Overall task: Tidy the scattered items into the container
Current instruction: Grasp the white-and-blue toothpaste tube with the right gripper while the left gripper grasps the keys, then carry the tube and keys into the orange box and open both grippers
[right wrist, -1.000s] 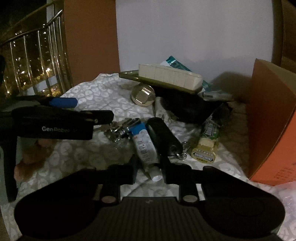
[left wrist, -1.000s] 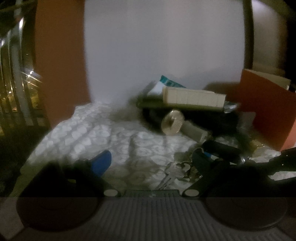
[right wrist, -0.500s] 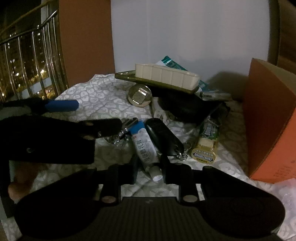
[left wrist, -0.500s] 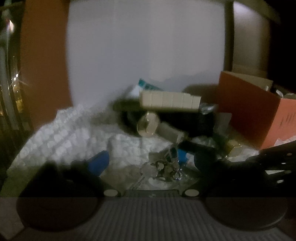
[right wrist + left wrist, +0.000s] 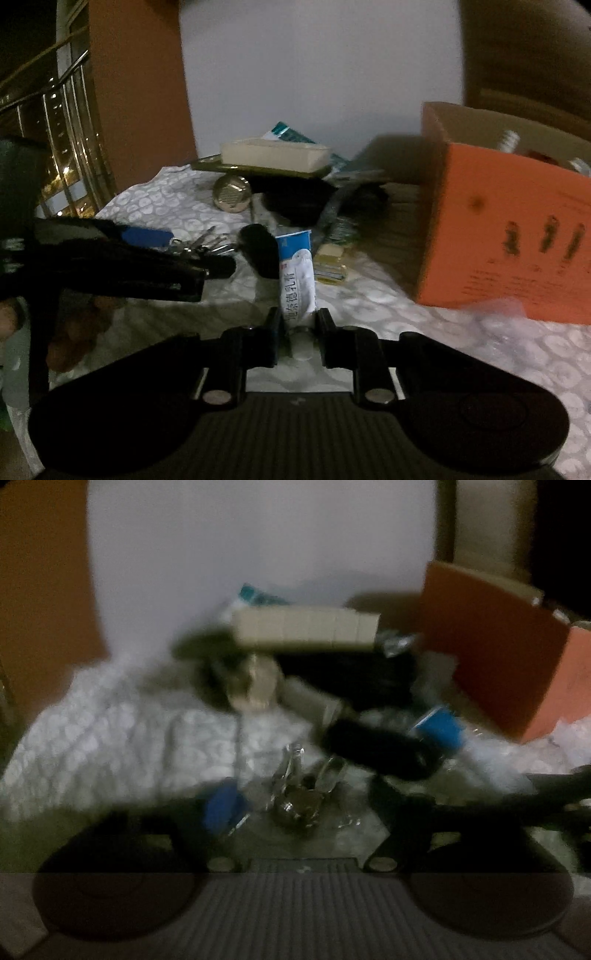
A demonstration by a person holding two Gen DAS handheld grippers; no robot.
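Right wrist view gives us the clearer count: one orange cardboard box [image 5: 509, 236] at 2 o'clock, open at the top with a few things inside (too blurred to name), one tube [image 5: 297, 280] of cream, one bunch of keys [image 5: 207, 243] with one blue tag [image 5: 146, 236], one long black case [image 5: 260, 251], one round gold tin [image 5: 232, 192], one cream tray [image 5: 275, 155] stacked on a dark pile at 12 o'clock, and one yellow-green pack of gum [image 5: 330, 266] just right of the tube.

We see the right gripper [image 5: 299, 325] clamped narrow on the tube near its cap end, the tube pointing away toward 12 o'clock and lifted off the patterned cloth [image 5: 424, 332].

Over at 9 o'clock the left gripper [image 5: 207, 258] reaches in, its jaws having just been closing around the keys. In the left wrist view the keys [image 5: 295, 801] sit between the fingers, though that frame is too smeared for us to tell whether the pads press on them.

For room, the cloth is bare at 4 o'clock in front of the box, and again at 10 o'clock toward the railing [image 5: 62, 147]. A white wall [image 5: 314, 66] closes the far edge.
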